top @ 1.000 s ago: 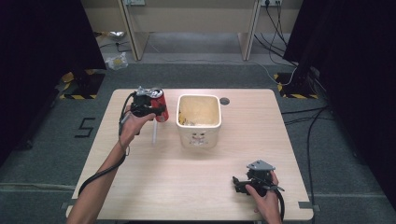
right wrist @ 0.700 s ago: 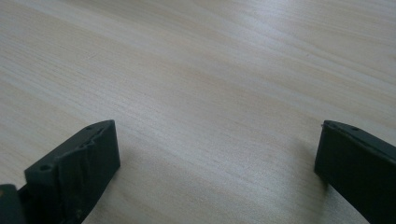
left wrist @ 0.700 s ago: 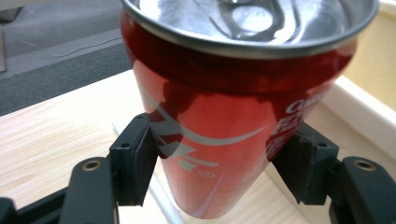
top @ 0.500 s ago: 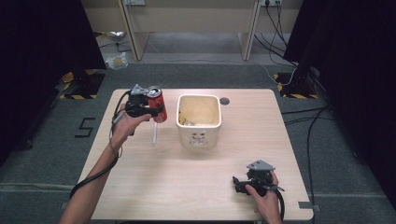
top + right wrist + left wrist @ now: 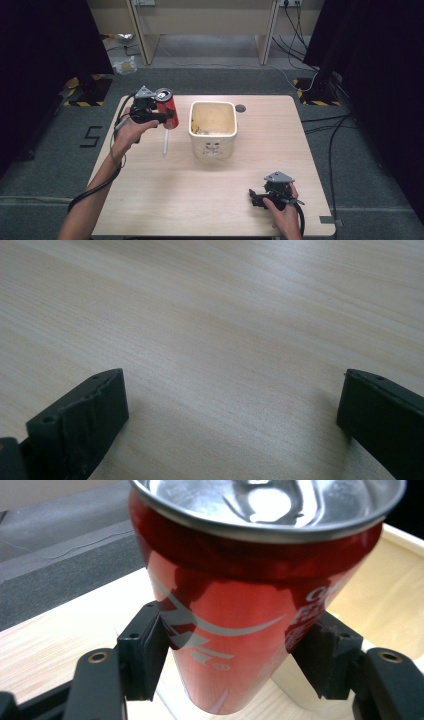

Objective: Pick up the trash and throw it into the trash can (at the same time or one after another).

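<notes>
A red soda can [image 5: 166, 107] with a silver top is held above the table's far left, clamped in my left gripper [image 5: 161, 116]. Up close, the can [image 5: 250, 595] sits between both black jaws, upright and slightly tilted. A cream square bin [image 5: 213, 127] stands just right of the can, with some scraps inside. A white straw-like stick [image 5: 165, 142] lies on the table below the can. My right gripper [image 5: 256, 196] rests low at the near right edge, its jaws [image 5: 230, 425] spread wide over bare wood with nothing between them.
The wooden table [image 5: 170, 195] has a round cable hole [image 5: 240, 108] behind the bin. Desk legs and cables stand on the grey floor beyond the far edge. Dark curtains flank both sides.
My left gripper has lifted the can a little and shifted it slightly left and away. The right gripper has stayed put.
</notes>
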The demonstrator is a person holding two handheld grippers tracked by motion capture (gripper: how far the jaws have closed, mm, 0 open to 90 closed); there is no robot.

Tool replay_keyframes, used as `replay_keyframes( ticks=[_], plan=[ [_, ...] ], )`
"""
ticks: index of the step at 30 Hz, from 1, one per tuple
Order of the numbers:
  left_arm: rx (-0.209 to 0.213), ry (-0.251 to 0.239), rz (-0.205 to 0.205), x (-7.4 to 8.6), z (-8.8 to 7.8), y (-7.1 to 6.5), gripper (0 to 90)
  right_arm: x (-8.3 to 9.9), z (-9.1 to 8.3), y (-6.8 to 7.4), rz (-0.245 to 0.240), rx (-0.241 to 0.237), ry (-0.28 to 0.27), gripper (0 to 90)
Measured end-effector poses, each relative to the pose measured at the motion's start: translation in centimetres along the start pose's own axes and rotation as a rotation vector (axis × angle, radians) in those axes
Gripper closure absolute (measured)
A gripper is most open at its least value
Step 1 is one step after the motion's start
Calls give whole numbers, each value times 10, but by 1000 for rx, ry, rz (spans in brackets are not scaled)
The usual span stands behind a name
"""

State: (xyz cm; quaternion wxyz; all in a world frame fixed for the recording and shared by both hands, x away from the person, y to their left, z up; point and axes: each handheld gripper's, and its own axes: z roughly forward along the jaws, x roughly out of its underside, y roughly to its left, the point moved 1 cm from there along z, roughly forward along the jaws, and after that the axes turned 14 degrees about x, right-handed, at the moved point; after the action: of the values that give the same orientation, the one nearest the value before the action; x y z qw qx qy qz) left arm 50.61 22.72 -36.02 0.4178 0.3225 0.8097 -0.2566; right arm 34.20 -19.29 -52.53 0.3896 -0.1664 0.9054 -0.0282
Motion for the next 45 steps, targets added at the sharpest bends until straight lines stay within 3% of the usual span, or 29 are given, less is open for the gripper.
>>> replay_keyframes(
  ticks=[5, 28, 39, 45],
  plan=[
    [19, -6, -6, -6, -4, -3, 341, 0, 0, 0, 0, 0, 0, 2],
    [43, -38, 49, -45, -10, -25, 342, 0, 0, 0, -1, 0, 1, 2],
    [89, -47, 85, -62, 9, -49, 341, 0, 0, 0, -1, 0, 0, 2],
    [122, -36, 88, -64, 24, -59, 341, 0, 0, 0, -2, 0, 0, 2]
  ],
)
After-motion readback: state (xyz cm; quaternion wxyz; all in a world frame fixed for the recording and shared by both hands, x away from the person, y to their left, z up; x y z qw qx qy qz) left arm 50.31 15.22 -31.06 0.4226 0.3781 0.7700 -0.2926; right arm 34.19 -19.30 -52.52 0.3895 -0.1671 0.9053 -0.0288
